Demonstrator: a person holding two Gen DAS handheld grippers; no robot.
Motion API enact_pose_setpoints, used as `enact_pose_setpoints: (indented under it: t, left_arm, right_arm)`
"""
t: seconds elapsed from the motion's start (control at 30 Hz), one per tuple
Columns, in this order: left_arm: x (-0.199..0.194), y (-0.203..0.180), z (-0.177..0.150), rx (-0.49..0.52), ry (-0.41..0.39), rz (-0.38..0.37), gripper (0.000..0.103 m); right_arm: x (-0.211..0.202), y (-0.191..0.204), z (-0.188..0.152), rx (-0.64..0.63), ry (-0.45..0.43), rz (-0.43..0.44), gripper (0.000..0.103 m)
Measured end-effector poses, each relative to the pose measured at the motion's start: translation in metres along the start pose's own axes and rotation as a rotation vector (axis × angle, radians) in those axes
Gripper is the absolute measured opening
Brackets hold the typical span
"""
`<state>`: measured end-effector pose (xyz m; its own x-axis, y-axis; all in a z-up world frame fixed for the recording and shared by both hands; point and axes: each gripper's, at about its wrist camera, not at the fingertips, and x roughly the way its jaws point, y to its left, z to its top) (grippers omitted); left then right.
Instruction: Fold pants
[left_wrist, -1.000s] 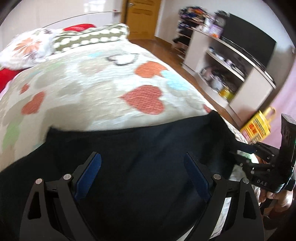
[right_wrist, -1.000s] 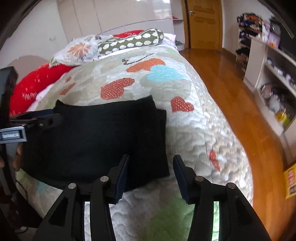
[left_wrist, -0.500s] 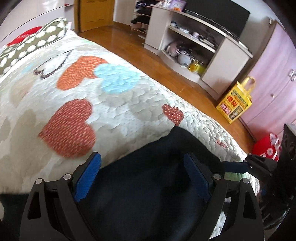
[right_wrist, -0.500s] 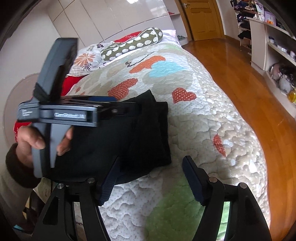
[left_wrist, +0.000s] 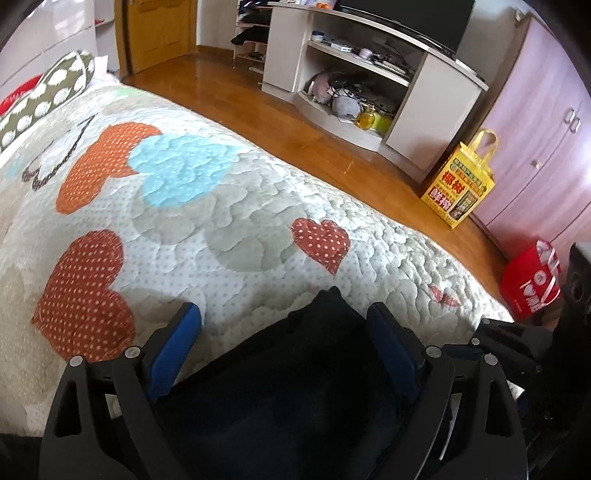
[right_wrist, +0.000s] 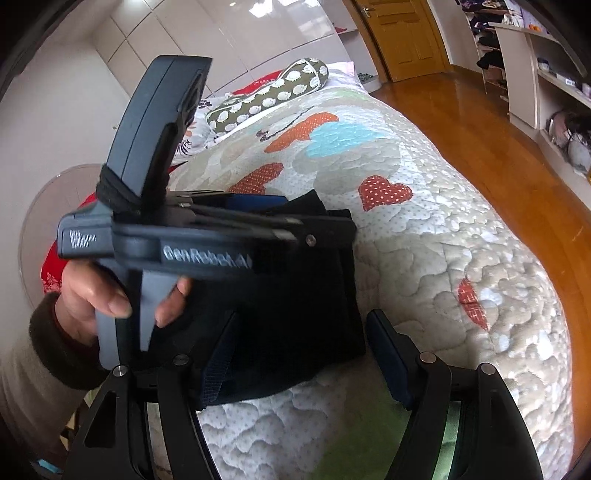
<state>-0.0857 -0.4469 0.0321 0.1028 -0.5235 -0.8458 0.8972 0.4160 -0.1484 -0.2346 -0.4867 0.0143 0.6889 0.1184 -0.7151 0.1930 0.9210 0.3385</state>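
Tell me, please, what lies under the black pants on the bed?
The black pants lie on the heart-patterned quilt, which shows all around them. The quilt directly beneath is covered, so anything under the folded layers cannot be seen.

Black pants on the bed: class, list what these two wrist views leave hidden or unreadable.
- Left wrist view: near part of the black pants cut off by the bottom edge and the left gripper.
- Right wrist view: the pants' left side is hidden behind the left gripper's body; its grey label is too blurred to read.

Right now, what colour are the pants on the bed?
Black pants, clearest in the right wrist view.
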Motion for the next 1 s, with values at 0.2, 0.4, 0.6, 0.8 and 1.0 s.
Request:
enact_pose_setpoints:
  t: [0.2, 0.4, 0.6, 0.8, 1.0]
  left_arm:
    - [0.003, -0.010, -0.004, 0.070, -0.019, 0.040, 0.084]
    - [0.002, -0.011, -0.004, 0.065, -0.030, 0.045, 0.078]
    - [-0.005, -0.009, -0.003, 0.030, -0.047, 0.013, 0.057]
    - [-0.045, 0.017, -0.004, -0.114, -0.099, -0.125, 0.044]
    - [-0.132, 0.064, -0.024, -0.215, -0.226, -0.055, 0.047]
  right_arm:
    - [0.002, -0.001, 0.000, -0.002, -0.012, -0.011, 0.049]
    - [0.003, 0.004, 0.000, -0.016, -0.016, 0.001, 0.034]
    - [-0.003, 0.019, 0.005, -0.037, -0.044, 0.012, 0.022]
    - [-0.028, 0.062, 0.023, -0.121, -0.111, 0.059, 0.021]
    - [-0.028, 0.135, 0.034, -0.271, -0.123, 0.144, 0.021]
